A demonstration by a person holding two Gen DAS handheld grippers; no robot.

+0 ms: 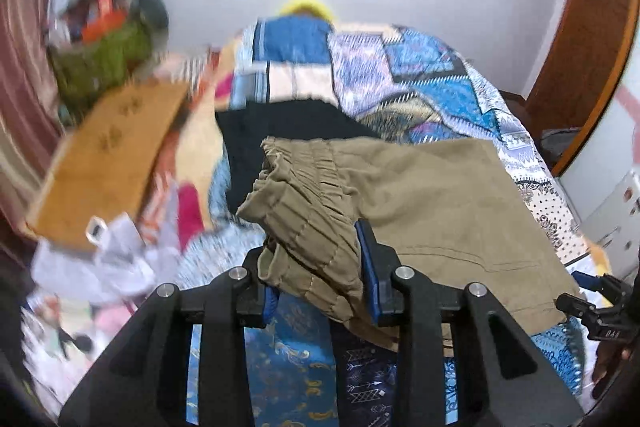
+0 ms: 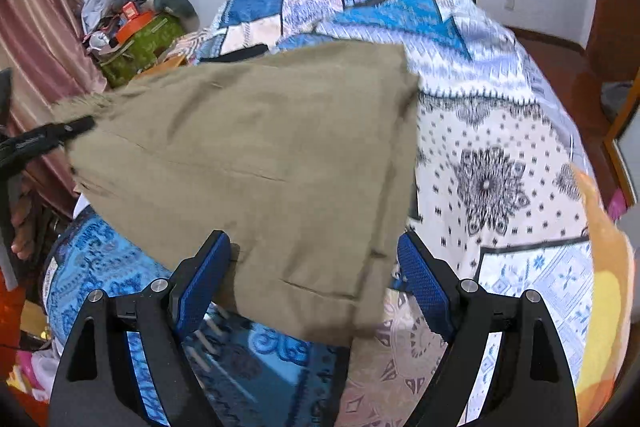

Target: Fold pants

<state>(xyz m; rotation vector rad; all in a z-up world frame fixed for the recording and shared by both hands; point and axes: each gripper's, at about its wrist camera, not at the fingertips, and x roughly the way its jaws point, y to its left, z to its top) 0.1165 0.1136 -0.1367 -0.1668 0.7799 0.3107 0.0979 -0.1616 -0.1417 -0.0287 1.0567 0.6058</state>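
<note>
We hold the khaki cotton pants with the gathered elastic waistband (image 1: 400,195) over the bed covered in a blue and white patchwork quilt (image 1: 420,87), toward its near edge. Our left gripper (image 1: 316,267) has its blue-padded fingers pressed in on the bunched waistband, which fills the gap between them and spills forward over the tips. From that grip the fabric spreads flat to the right, across the quilt.

In the right wrist view our right gripper (image 2: 314,279) stands wide open, its blue textured pads (image 2: 424,287) well apart on either side of the lower edge of the pants (image 2: 260,147); whether either pad touches the cloth we cannot tell. The left gripper's black tip shows at the far left of that view, at the bunched end.

A black folded garment (image 1: 280,131) lies on the quilt just behind the pants. Off the bed's left edge sit a brown patterned board (image 1: 108,159) and a blurred green bundle (image 1: 104,63).
</note>
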